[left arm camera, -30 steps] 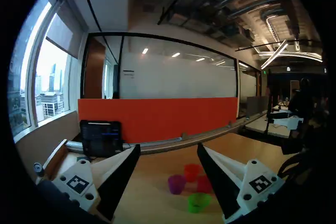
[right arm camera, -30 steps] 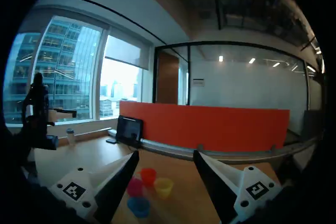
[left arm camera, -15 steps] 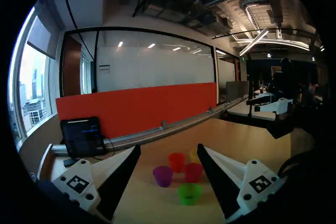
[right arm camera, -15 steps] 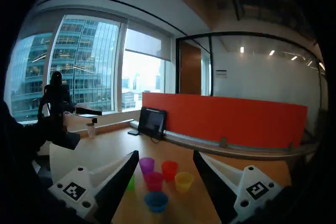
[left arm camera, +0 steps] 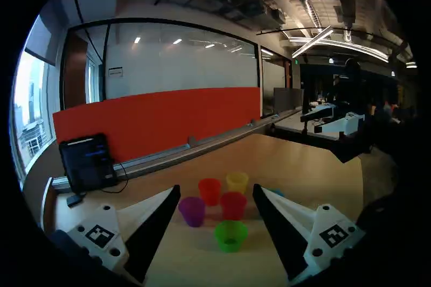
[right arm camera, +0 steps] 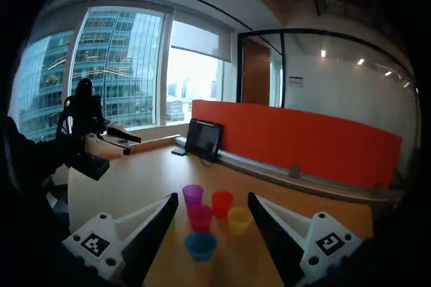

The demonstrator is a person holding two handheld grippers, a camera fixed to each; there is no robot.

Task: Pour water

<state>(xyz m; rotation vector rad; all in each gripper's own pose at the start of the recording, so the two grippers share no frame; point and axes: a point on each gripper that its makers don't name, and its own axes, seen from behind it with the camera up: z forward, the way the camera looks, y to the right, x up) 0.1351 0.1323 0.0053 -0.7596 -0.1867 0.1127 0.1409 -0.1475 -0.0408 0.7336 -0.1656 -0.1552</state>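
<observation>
In the left gripper view, a dark tablet [left arm camera: 86, 163] stands propped at the far left of the pale wooden bench [left arm camera: 312, 168], in front of a long orange partition [left arm camera: 161, 120]. The left gripper [left arm camera: 215, 187] hangs above the bench. Its white fingers [left arm camera: 145, 219] are spread wide apart and hold nothing. Ahead of them, a cluster of small cups stands upright on the bench. From left to right there is a purple cup [left arm camera: 192, 210], a red cup [left arm camera: 209, 190] behind it, a green cup [left arm camera: 230, 235] nearest the camera, a pink cup [left arm camera: 233, 204] in the middle and a yellow cup [left arm camera: 237, 181] at the back beside the red one. They stand close together, but I cannot tell if they touch.

In the right gripper view, a dark sleeve [right arm camera: 27, 163] at the far left holds some dark gear too dim to make out, with tall windows [right arm camera: 108, 66] behind it. The tablet leans against the partition left of centre. The right gripper [right arm camera: 213, 195] is also above the bench, with its fingers [right arm camera: 145, 228] wide apart and nothing between them. The same cups stand ahead of it. A sliver of the green cup peeks past the left finger. Next come the purple cup at the back, the pink cup just nearer, a blue cup [right arm camera: 200, 245] nearest the camera, the red cup at the back and the yellow cup on the right.
</observation>
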